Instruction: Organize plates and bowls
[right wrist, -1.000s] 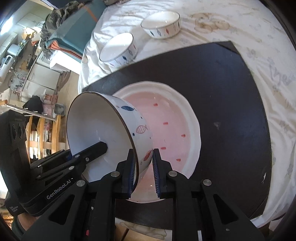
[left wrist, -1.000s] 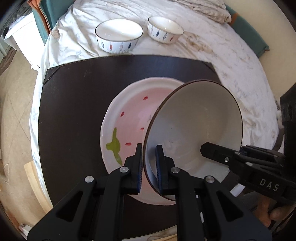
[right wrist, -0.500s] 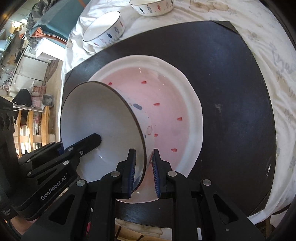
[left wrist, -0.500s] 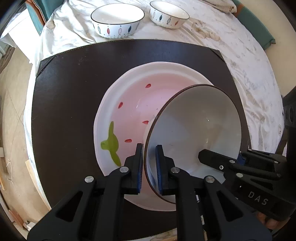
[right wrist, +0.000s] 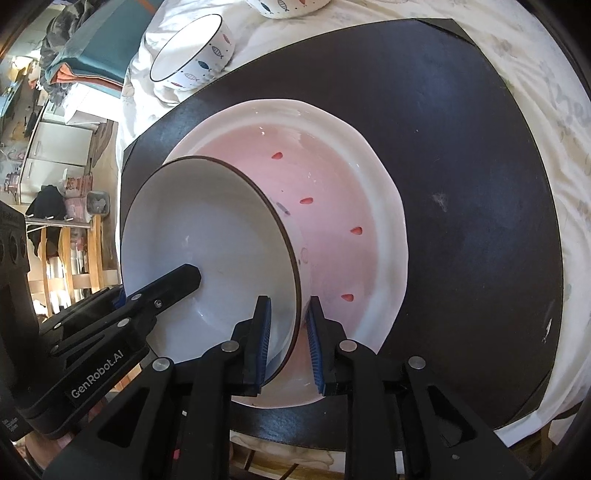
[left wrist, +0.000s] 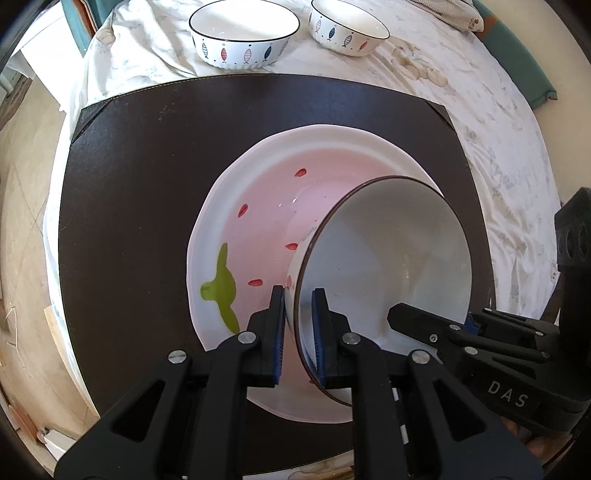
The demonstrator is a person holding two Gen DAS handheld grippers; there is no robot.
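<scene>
A white bowl with a dark rim and fish pattern stands steeply tilted inside the pink strawberry plate, its lower side against the plate's pink floor. My left gripper is shut on the bowl's near rim, one pad inside and one outside. In the right wrist view the same bowl leans on the plate. My right gripper straddles the opposite rim; its jaws are opening, with the rim still between the pads. Each view shows the other gripper's inner finger reaching into the bowl.
The plate sits on a dark brown mat over a white cloth-covered table. Two more fish-pattern bowls stand upright beyond the mat's far edge. The floor drops off at the left; chairs and furniture lie beyond.
Both grippers have sunk with the tilted bowl, bringing it down into the pink plate. The right gripper's pads stand slightly wider than before.
</scene>
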